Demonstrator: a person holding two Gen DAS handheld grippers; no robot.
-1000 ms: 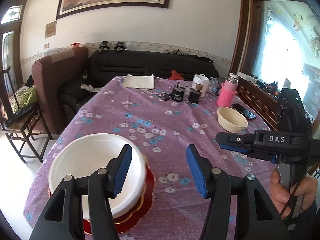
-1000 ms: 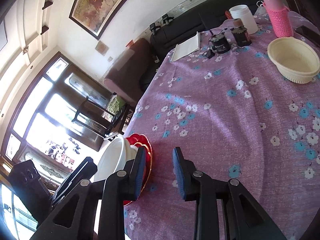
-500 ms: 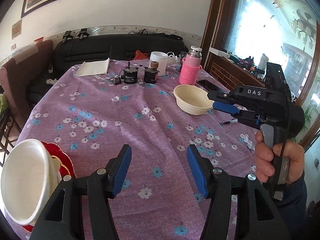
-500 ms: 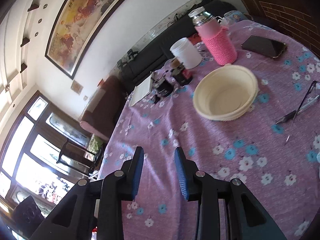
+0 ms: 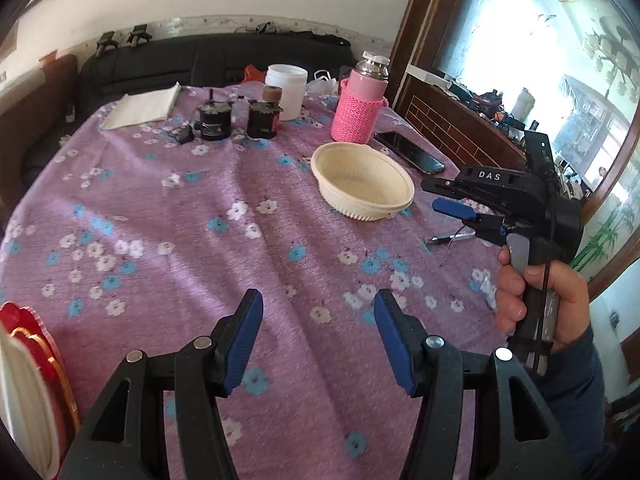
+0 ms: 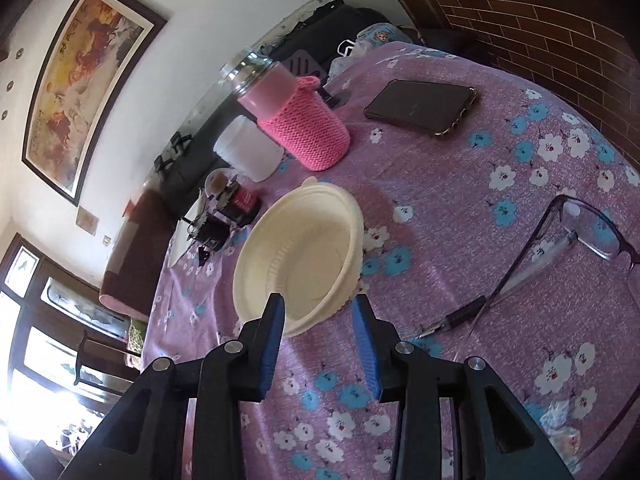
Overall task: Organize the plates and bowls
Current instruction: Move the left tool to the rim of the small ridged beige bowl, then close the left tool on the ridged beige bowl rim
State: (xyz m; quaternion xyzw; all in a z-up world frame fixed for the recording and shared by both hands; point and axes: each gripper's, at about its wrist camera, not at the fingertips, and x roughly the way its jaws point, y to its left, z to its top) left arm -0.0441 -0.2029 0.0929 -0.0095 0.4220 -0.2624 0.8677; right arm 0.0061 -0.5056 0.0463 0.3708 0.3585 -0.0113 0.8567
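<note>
Left gripper (image 5: pixel 318 332): jaws apart, empty, mid-table. White bowl (image 5: pixel 24 408) on red plate (image 5: pixel 44 356) at left edge. Cream bowl (image 6: pixel 300 256) near right edge; right gripper (image 6: pixel 318 338) empty, pads not yet round its near rim. Step: approach; next, close on rim.

Black right gripper (image 5: pixel 460 200) marked "DAS", blue pads; dark blue sleeve (image 5: pixel 576 376).

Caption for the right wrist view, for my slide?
Right claw, jaws apart and empty, nears the cream bowl on the floral tablecloth.
</note>
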